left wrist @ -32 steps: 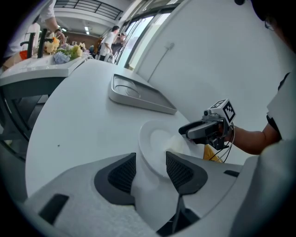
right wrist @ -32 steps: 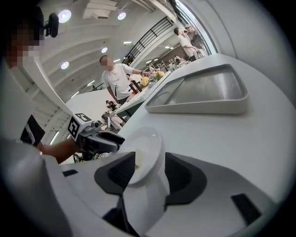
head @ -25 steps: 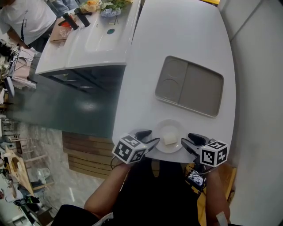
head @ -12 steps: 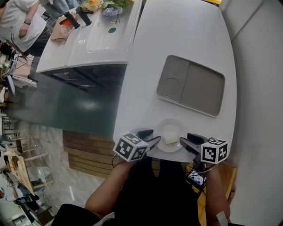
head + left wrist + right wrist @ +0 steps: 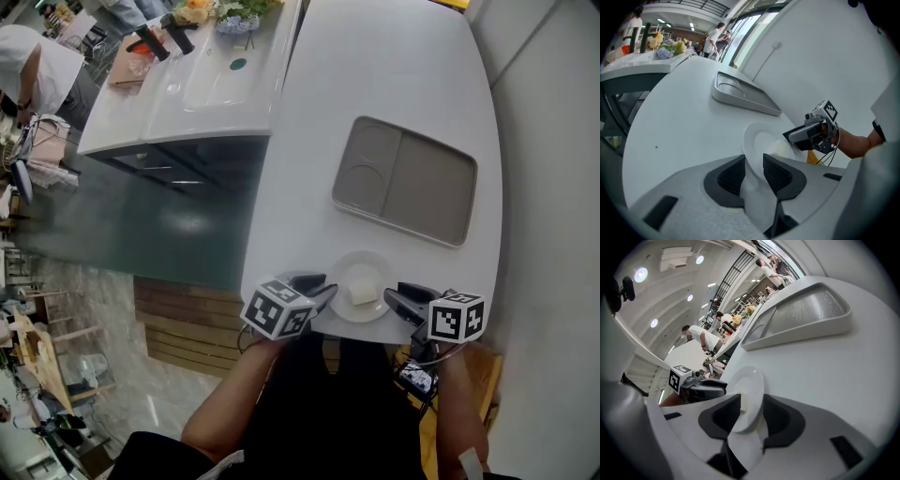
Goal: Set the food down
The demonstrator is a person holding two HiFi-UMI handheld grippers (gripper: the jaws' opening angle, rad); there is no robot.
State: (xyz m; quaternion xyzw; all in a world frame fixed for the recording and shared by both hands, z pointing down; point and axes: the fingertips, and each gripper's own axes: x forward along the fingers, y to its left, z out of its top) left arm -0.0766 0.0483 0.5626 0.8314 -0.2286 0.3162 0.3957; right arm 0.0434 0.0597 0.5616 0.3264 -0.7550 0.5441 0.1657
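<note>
Both sets of tongs have just been closing: my left tongs (image 5: 323, 292) and right tongs (image 5: 392, 300) pinch opposite rims of plate (image 5: 351, 271). Pale food block (image 5: 364, 292) on plate, at counter (image 5: 375, 75) near edge.

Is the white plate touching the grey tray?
Apart. The head view looks down on both and shows a strip of bare table between the plate and the tray.

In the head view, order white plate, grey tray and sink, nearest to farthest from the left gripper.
1. White plate: in the left gripper, whose jaws have just been closing on its rim.
2. Grey tray: beyond it, centre.
3. Sink: far upper left.
</note>
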